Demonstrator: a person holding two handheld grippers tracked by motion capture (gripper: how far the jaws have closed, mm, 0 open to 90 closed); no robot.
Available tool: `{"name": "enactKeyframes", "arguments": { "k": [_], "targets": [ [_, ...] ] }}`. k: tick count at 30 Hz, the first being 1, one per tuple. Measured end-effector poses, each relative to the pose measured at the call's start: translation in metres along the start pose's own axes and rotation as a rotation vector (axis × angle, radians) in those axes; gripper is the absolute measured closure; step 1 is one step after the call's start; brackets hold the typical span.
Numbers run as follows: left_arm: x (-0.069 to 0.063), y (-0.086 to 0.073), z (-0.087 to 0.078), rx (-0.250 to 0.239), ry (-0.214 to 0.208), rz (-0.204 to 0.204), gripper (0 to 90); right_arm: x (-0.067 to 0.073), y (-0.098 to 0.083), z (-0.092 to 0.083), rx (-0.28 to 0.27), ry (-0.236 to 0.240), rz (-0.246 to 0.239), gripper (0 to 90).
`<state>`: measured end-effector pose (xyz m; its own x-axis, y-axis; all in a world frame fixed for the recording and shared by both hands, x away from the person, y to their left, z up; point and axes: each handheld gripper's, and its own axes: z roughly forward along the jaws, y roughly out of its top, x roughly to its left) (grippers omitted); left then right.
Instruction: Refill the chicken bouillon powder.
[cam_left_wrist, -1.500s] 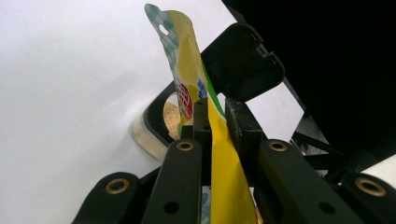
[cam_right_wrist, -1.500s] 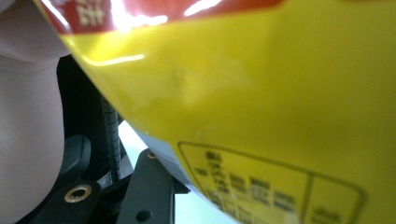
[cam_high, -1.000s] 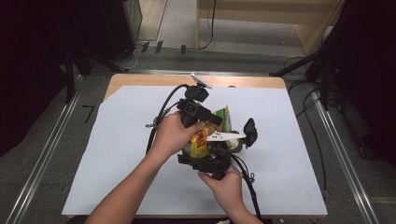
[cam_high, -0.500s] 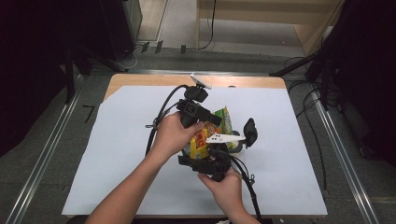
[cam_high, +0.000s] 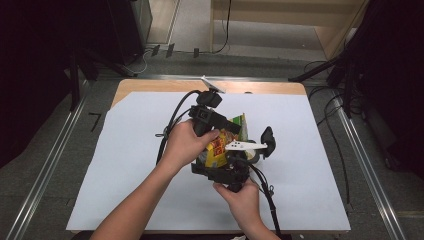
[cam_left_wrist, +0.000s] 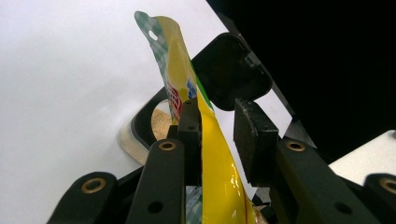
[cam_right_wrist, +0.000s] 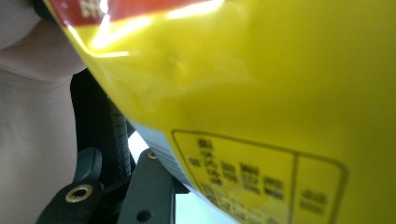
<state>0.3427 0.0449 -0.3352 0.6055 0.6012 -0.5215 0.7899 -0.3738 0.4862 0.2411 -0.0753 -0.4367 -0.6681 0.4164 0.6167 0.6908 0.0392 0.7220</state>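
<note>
- A person at a table covered with a white sheet (cam_high: 125, 165) works a handheld two-jaw gripper in each hand, both meeting at a glossy yellow snack pouch (cam_high: 219, 145) near the middle of the table.
- The left gripper (cam_left_wrist: 215, 126) has the pouch (cam_left_wrist: 205, 154) standing edge-on between its jaws. One pad lies against the pouch's side, while the other stands clear of it with a visible gap. The jaws have just been opening, so the grip here looks released rather than pressing.
- Beyond the left jaws, just past the pouch's top seal with its small hang hole, sits a round container (cam_left_wrist: 148, 125) holding a pale, crumbly filling, with its black hinged lid (cam_left_wrist: 231, 70) flipped up behind it. The pouch is probably held over it for pouring.
- The right gripper (cam_high: 226, 172), seen from above, sits low at the pouch's bottom end, likely to steady and tip it from below.
- In the right gripper view the pouch (cam_right_wrist: 261, 93) presses so close to the camera that its printed panel blocks most of the jaws. One black jaw rises from below beside it. I cannot tell whether these jaws are clamping the pouch.
- From above, a white strip (cam_high: 245, 146) crosses just beside the pouch, toward the container's lid (cam_high: 268, 141); what it is I cannot tell.
</note>
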Motion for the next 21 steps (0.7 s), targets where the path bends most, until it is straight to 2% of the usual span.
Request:
{"name": "enactKeyframes", "arguments": {
  "k": [4,9,21],
  "targets": [
    [-0.0038,0.0012,0.0004,0.003,0.033,0.018,77.1,0.0006,0.0007,0.0002,-0.016,0.008,0.021,65.5],
    [-0.0072,0.0021,0.0004,0.010,0.055,0.035,80.6,0.0040,-0.0003,0.0013,-0.010,-0.020,-0.013,66.7],
    [-0.0098,0.0004,-0.0019,0.001,0.074,0.047,81.5,0.0046,-0.0006,0.0023,-0.010,-0.021,-0.020,69.1]
  ]
}}
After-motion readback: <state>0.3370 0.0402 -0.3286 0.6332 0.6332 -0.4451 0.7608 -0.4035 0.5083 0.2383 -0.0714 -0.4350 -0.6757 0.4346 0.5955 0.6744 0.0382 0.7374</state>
